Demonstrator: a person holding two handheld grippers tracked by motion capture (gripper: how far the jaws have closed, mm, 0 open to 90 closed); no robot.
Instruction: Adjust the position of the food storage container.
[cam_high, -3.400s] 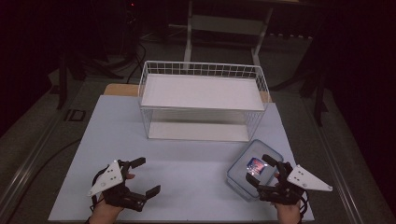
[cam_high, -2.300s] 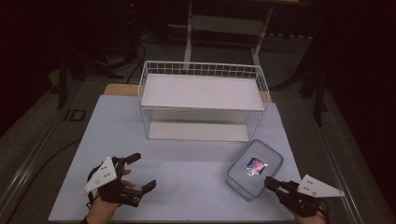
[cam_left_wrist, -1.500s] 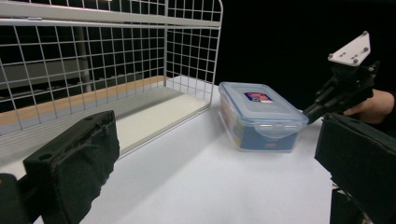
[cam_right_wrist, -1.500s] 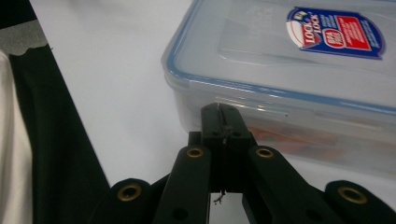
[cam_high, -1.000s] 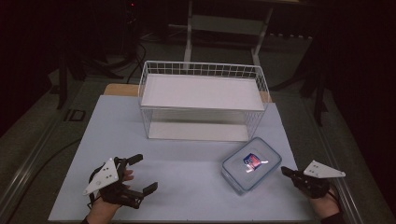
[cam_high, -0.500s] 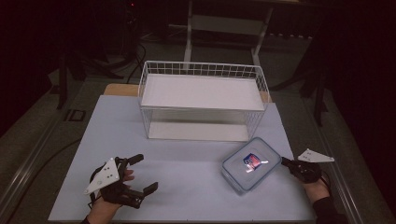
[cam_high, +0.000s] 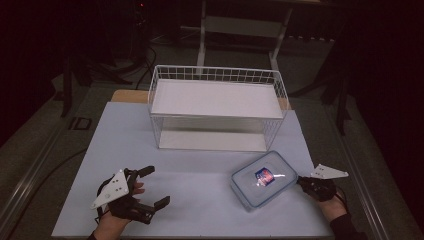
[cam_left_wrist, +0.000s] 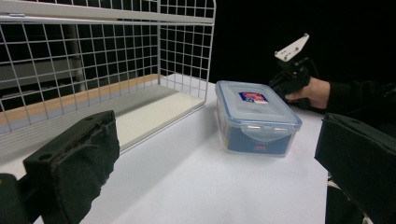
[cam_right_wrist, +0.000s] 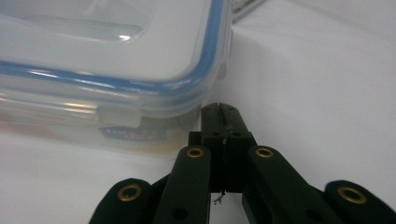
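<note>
closed right gripper at the corner of the lidded box

the high view is showing the whole layout: the food container (cam_high: 264, 180) is lying flat on the white table (cam_high: 200, 200), in front of the right end of the wire basket (cam_high: 217, 107), with the right gripper (cam_high: 303, 182) at its right corner and the left gripper (cam_high: 152, 187) well apart near the front left edge. the right gripper view is adding the detail missing from above: its jaws are pressed together with nothing between them, tips just beside the blue-rimmed corner of the container (cam_right_wrist: 116, 60); contact cannot be confirmed. the left gripper view is showing its own jaws standing wide apart and empty, the container (cam_left_wrist: 256, 116) beyond them, and a side latch on the box wall.

the table is standing in a dark room, with grey floor around it and a frame behind.

the container is sitting lid up, its long axis running diagonally from front left to rear right.
</note>
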